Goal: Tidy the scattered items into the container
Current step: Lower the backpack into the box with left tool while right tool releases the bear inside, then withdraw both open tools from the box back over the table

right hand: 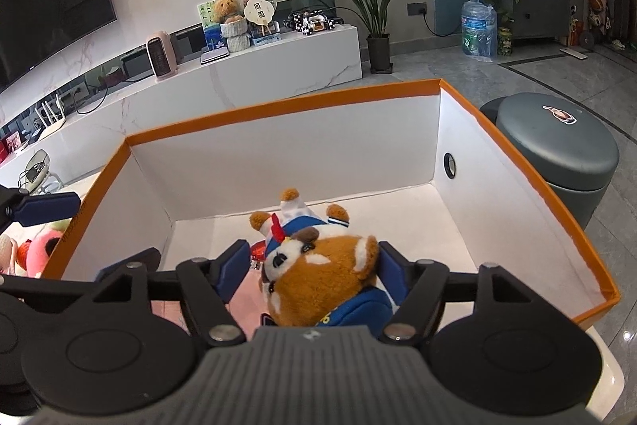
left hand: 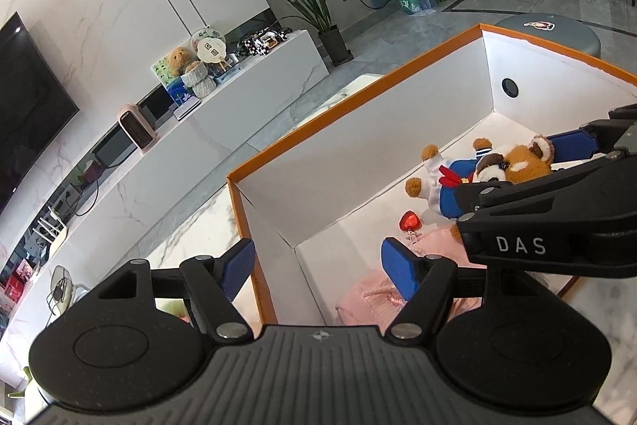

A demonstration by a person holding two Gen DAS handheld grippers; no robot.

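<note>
A white box with an orange rim (right hand: 278,106) stands on the marble table. A brown plush animal in a blue and white outfit (right hand: 330,265) lies in the box beside a red foil heart (left hand: 410,221) and a pink cloth (left hand: 374,291). My right gripper (right hand: 314,265) reaches into the box and is open; the plush's head lies between its blue pads, with a gap on the left side. My left gripper (left hand: 318,261) is open astride the box's near corner wall, one finger outside and one over the pink cloth. Pink and green soft toys (right hand: 40,249) lie outside the box to its left.
A grey round stool (right hand: 557,154) stands just beyond the box's right side. Behind are a long white TV cabinet (right hand: 278,66) with ornaments, a potted plant (right hand: 378,26) and a water bottle (right hand: 477,30) on the floor.
</note>
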